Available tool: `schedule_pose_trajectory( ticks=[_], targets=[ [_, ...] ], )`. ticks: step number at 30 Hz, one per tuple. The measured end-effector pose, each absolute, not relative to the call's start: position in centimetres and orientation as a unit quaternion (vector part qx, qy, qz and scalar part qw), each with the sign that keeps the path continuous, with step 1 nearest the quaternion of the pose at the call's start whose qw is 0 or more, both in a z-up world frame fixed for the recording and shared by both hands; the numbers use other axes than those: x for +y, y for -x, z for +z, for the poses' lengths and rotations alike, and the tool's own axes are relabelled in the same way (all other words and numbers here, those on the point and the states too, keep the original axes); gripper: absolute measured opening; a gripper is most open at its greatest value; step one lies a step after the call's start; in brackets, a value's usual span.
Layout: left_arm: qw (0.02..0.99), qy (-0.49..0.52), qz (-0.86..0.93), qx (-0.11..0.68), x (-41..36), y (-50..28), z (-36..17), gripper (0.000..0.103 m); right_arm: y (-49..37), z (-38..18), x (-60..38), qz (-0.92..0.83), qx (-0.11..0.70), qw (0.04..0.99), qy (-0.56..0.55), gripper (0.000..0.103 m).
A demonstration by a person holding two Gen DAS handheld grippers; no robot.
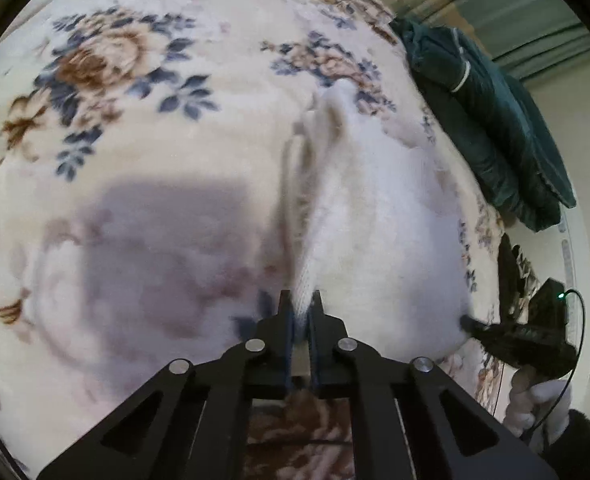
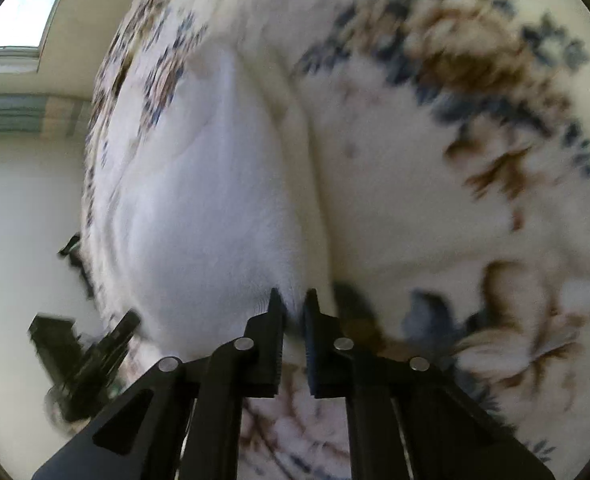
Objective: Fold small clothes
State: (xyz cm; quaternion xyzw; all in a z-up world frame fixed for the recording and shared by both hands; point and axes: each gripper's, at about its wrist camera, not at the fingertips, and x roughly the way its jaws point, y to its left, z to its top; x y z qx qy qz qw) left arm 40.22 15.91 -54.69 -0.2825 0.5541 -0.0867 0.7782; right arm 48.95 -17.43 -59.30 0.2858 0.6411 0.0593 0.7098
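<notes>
The white garment (image 1: pixel 347 216) lay on the floral blanket (image 1: pixel 135 92), spread over a bed rather than a bench, with one fold ridge running away from the claws. The left claw (image 1: pixel 300 306) was clamped on a near edge of the garment, knit cloth bunched between its fingers. The right claw (image 2: pixel 293 304) stood at the garment's other near edge with its fingers nearly together and white cloth between them; it looked pinched on the cloth, though blur made the contact hard to confirm. The garment seemed light, soft and limp, likely to sag and crease wherever unsupported, so hems and corners were the sensible places to hold, both lifted together to keep the edge straight. Beyond the garment, at the blanket's far edge, a dark green quilted jacket (image 1: pixel 491 120) lay heaped. No containers were visible in either view.
</notes>
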Motion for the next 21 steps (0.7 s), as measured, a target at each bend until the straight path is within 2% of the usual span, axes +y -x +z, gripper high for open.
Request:
schedule_pose_trajectory(
  ticks=[3,6,7,8,9,10,11,14,20,21],
  targets=[
    [0.764,0.3,-0.091,0.564,16.2,-40.0,-55.5,0.005,-48.9,-59.9,-16.8,0.052,0.657,0.703,-0.266,0.007],
    [0.758,0.314,-0.1,0.562,16.3,-39.6,-54.5,0.008,-49.3,-60.4,-16.4,0.06,0.678,0.683,-0.265,0.01],
    [0.76,0.318,-0.097,0.559,16.5,-39.6,-54.0,0.012,-49.5,-60.3,-16.5,0.071,0.681,0.675,-0.274,0.01],
    [0.762,0.32,-0.091,0.556,16.7,-39.5,-53.6,0.018,-49.8,-60.0,-16.7,0.079,0.683,0.67,-0.28,0.013],
    [0.762,0.325,-0.092,0.553,16.9,-39.8,-53.2,0.037,-49.9,-59.5,-16.8,0.081,0.683,0.669,-0.281,0.019],
    [0.764,0.334,-0.097,0.544,17.2,-40.3,-52.9,0.056,-50.3,-58.9,-17.1,0.088,0.678,0.672,-0.285,0.02],
    [0.768,0.336,-0.095,0.537,17.4,-40.9,-52.6,0.061,-51.1,-58.2,-17.2,0.094,0.67,0.678,-0.287,0.02],
    [0.779,0.336,-0.094,0.521,17.7,-44.4,-52.4,0.063,-53.9,-57.2,-17.9,0.096,0.651,0.699,-0.28,0.027],
    [0.798,0.26,-0.115,0.531,15.1,-54.5,-52.8,0.063,-62.3,-57.3,-17.9,0.087,0.624,0.725,-0.277,0.028],
    [0.799,0.245,-0.118,0.536,14.6,-55.6,-53.0,0.063,-63.7,-57.4,-17.5,0.09,0.624,0.729,-0.268,0.033]
  ],
)
